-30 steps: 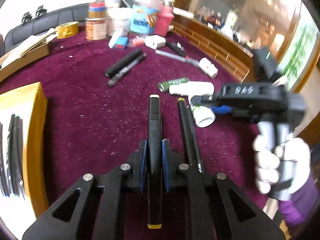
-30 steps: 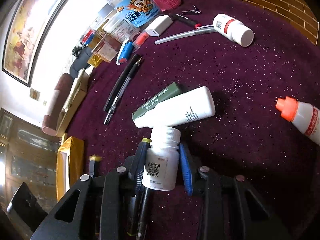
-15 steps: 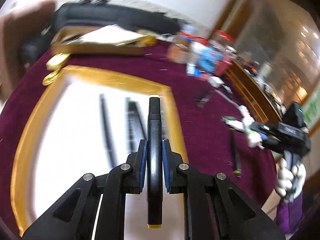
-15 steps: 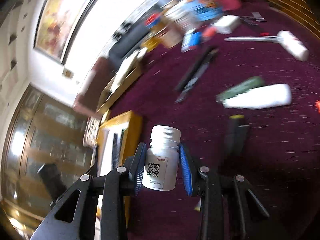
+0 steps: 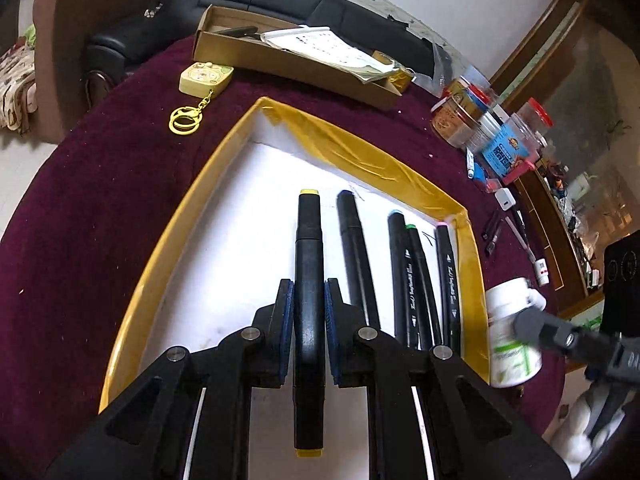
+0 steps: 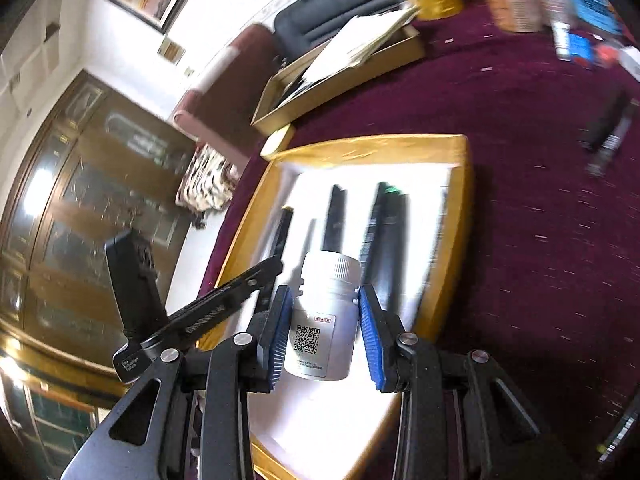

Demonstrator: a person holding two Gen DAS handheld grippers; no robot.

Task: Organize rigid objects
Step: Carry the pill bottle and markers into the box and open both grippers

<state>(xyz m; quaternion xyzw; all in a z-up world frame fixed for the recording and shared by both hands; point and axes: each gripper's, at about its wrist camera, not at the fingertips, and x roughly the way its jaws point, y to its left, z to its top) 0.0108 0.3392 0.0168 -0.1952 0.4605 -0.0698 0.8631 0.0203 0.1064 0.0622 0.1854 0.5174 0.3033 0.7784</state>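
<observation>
Placing stage: the left gripper (image 5: 308, 340), clamped on a yellow-capped black marker (image 5: 308, 280), hangs over the gold-rimmed tray (image 5: 168, 240) beside four markers (image 5: 404, 276) already lying there, while the right gripper (image 6: 326, 328) grips a white pill bottle (image 6: 326, 320) above the same tray. The next move, by the look of it, is lowering the marker parallel to its neighbours before letting go. Only the left wrist view shows the keychain (image 5: 200, 88) and jars (image 5: 472, 120); the right shows the bottle's QR label.

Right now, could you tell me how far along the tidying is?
Done: four markers lie in the tray. In hand: the left tongs hold a fifth marker over it; the right tongs hold a white bottle. Left: pens and jars on the cloth.
</observation>
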